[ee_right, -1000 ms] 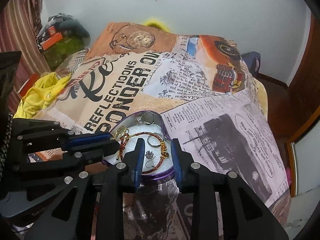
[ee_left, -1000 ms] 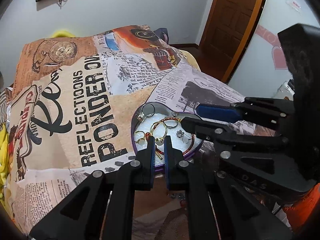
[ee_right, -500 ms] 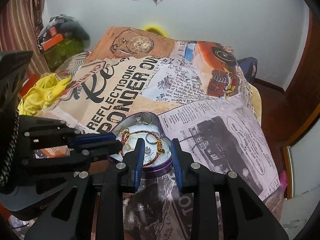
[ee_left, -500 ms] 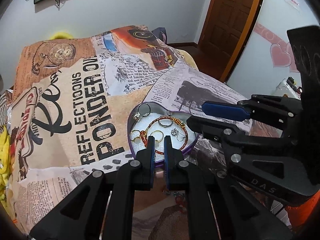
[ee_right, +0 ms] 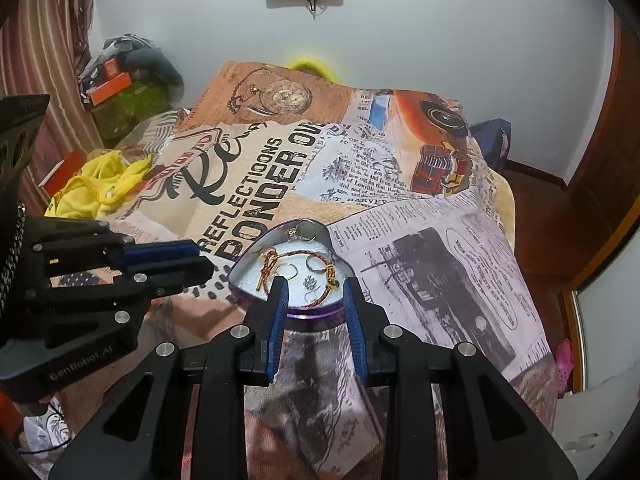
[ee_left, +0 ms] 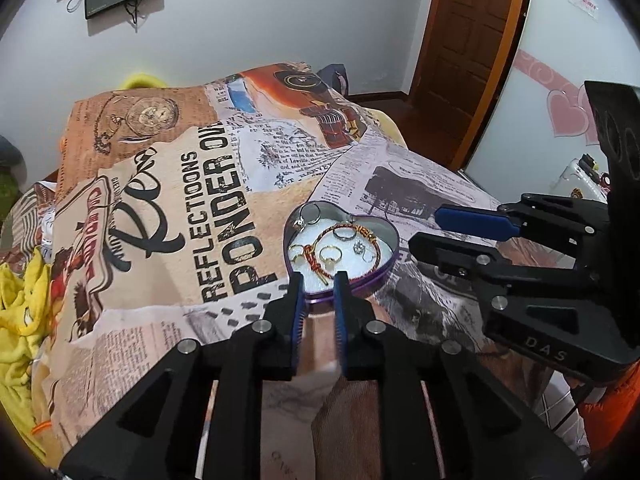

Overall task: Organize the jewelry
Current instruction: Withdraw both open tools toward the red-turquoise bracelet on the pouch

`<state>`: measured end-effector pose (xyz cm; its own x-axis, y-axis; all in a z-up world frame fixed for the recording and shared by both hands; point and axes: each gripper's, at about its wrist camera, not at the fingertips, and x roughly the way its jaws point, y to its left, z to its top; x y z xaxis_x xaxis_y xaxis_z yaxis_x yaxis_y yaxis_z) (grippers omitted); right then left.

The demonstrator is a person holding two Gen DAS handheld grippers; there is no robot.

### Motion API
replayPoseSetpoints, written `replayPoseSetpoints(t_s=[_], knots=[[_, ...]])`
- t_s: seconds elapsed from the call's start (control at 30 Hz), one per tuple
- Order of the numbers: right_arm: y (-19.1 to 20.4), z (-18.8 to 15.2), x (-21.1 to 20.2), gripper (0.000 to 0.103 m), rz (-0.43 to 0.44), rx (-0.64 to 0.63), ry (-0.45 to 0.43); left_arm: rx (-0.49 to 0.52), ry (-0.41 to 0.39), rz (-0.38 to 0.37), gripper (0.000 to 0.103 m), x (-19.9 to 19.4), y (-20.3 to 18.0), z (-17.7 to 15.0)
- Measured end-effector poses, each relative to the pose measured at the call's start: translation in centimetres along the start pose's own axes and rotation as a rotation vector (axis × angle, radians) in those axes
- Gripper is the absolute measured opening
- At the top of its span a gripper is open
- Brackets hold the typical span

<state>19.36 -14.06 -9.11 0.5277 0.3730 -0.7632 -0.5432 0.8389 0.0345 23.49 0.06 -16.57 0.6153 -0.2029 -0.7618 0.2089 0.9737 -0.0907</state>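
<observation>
Heart-shaped tin (ee_left: 387, 261) sits on the printed blanket (ee_left: 168, 216), holding rings and a red-gold bracelet (ee_left: 320, 254). Left gripper (ee_left: 319, 280) hangs just short of the tin's near rim, jaws just opened a little, nothing between them. Right gripper (ee_right: 313, 286) jaws parted, empty, straddling the near rim in its own view. Only the left view shows the door (ee_left: 468, 52); only the right shows yellow cloth (ee_right: 100, 184). Bare blanket all round the tin.

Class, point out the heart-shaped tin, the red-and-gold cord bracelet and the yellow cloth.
heart-shaped tin (ee_left: 390, 240), left wrist view, right rim.
red-and-gold cord bracelet (ee_left: 310, 254), left wrist view, knotted part.
yellow cloth (ee_right: 100, 184), right wrist view, middle folds.
</observation>
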Motion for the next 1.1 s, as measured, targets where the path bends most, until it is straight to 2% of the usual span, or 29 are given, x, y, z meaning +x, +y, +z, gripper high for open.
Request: replayPoseSetpoints(t_s=[0.13,0.2,0.4,0.67,0.87,1.1], knots=[[0.4,-0.5,-0.9,0.041,-0.003,-0.002,-0.014,0.001,-0.002,0.01,0.025,-1.1,-0.1,-0.7],[0.6,-0.8,-1.4,0.042,-0.006,-0.003,-0.018,-0.001,-0.003,0.014,0.031,-1.6,-0.2,-1.1],[0.9,-1.8,-1.8,0.042,-0.005,0.002,-0.003,-0.013,0.021,0.014,0.035,-2.3,-0.1,-2.5],[1.7,-4.1,0.5,0.042,0.029,0.01,0.085,-0.006,0.067,0.016,0.035,-1.7,0.1,-4.5],[2.8,-6.1,3.0,0.042,0.043,-0.042,0.17,-0.011,0.091,0.027,0.035,-1.4,0.6,-5.9],[3.2,-6.7,3.1,0.042,0.039,-0.06,0.134,-0.023,0.099,0.026,0.035,-0.9,1.0,-6.5]])
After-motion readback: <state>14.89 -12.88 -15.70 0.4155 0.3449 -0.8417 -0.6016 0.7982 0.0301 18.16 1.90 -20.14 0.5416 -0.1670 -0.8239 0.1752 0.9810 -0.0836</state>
